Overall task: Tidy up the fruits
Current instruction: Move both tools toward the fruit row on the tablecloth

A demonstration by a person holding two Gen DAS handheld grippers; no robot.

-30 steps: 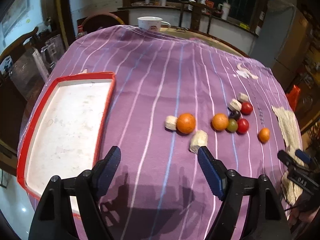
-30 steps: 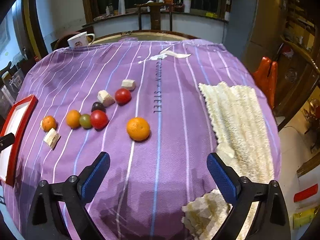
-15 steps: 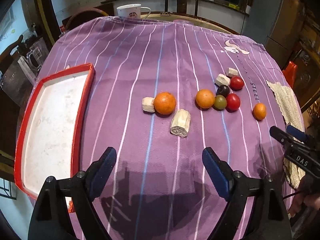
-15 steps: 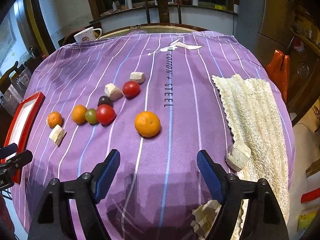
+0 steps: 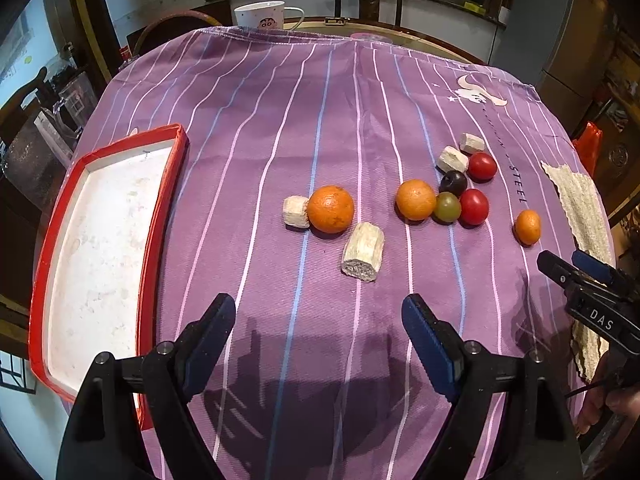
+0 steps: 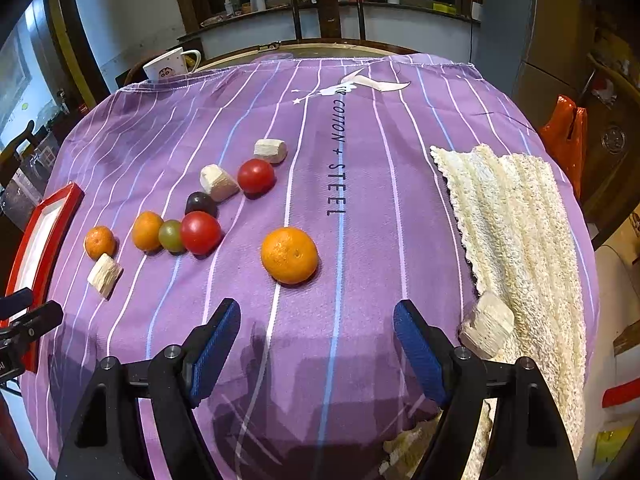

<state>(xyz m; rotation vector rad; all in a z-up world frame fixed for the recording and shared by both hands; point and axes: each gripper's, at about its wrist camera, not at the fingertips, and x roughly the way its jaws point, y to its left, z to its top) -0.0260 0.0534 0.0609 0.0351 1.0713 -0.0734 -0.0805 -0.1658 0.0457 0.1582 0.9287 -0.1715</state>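
Fruits (image 5: pixel 448 196) are scattered on the purple-striped tabletop (image 5: pixel 320 120), right of the red tray (image 5: pixel 168 208). Left tongs (image 5: pixel 319 322) and right tongs (image 6: pixel 317 324) are held apart above it, gripping nothing.

Left gripper (image 5: pixel 319 336), seen from its own wrist camera: both blue-padded fingers (image 5: pixel 212 336) spread wide apart, pointing forward and slightly downward, with nothing held between them. Right gripper (image 6: pixel 317 340), seen from its own wrist camera: fingers (image 6: pixel 416 344) likewise spread wide with an empty gap, black finger mounts filling the lower corners of the view. In the left wrist view the right gripper's black body appears beyond and to the right of the right finger, with part of the person's hand (image 5: pixel 608 404) visible beneath it.
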